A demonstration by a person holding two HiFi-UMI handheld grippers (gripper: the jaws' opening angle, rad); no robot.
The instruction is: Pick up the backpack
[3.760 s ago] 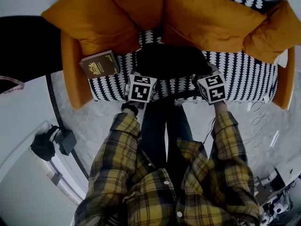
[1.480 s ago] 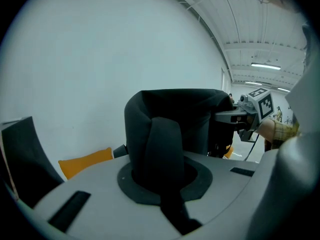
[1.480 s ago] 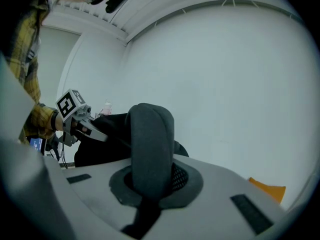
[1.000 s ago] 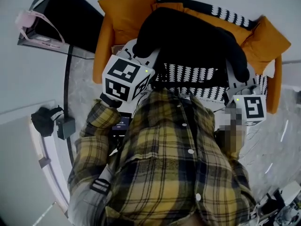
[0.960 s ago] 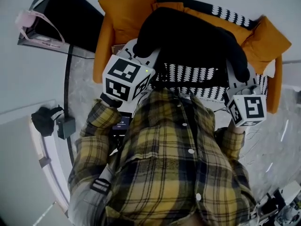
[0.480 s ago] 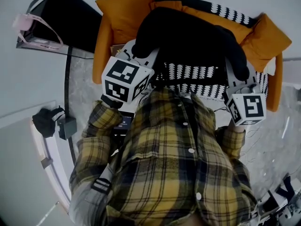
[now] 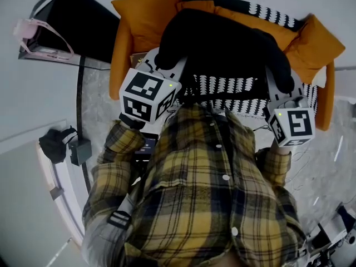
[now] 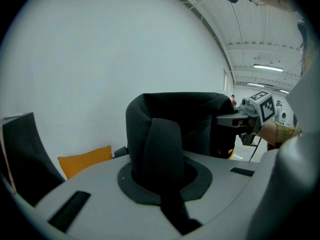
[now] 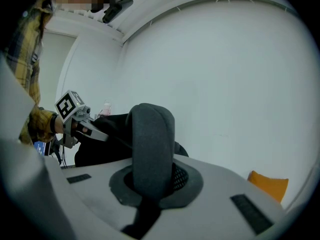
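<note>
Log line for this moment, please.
left gripper: shut on backpack strap | right gripper: shut on backpack strap | backpack: held up over sofa

backpack point(image 7: 222, 40): 1 | tools point(image 7: 166, 65) point(image 7: 278, 85): 2 | sofa point(image 7: 245, 88): 1 | orange cushions point(image 7: 146, 13) point(image 7: 245, 18) point(image 7: 320, 40): at least 3

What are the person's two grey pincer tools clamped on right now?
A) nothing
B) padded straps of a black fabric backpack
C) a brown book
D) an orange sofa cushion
B: the left gripper and the right gripper each pinch a dark padded strap of the black fabric backpack between closed jaws.
</note>
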